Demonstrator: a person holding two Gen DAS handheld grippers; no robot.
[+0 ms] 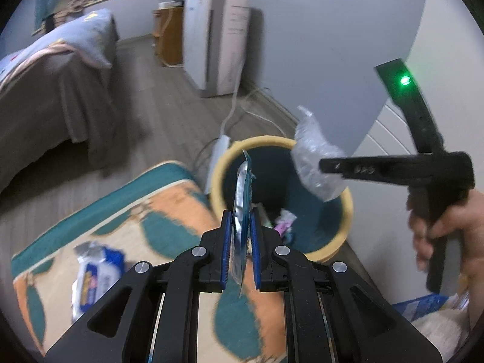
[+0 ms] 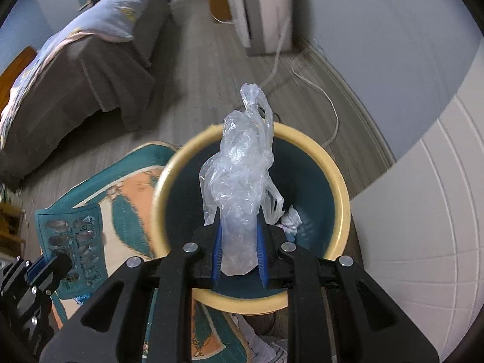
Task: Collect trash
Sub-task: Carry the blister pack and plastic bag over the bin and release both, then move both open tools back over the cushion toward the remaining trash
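Left tongs (image 1: 239, 227) clamp one wrapper (image 1: 243, 187); right tongs (image 2: 239, 236) clamp one bag (image 2: 242, 175); one bin (image 2: 341, 211).

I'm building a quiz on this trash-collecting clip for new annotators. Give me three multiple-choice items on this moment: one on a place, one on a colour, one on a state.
1. Where is the clear plastic bag?
A. on the bed
B. over the open bin, in the right gripper
C. on the rug

2. What colour is the bin's rim?
A. yellow
B. red
C. white

3. How is the left gripper?
A. open and empty
B. out of view
C. closed on a flat foil wrapper

Answers:
1 B: the right gripper pinches the bag above the bin's mouth.
2 A: the rim is yellow around a dark teal inside.
3 C: the foil wrapper stands edge-on between the blue pads.
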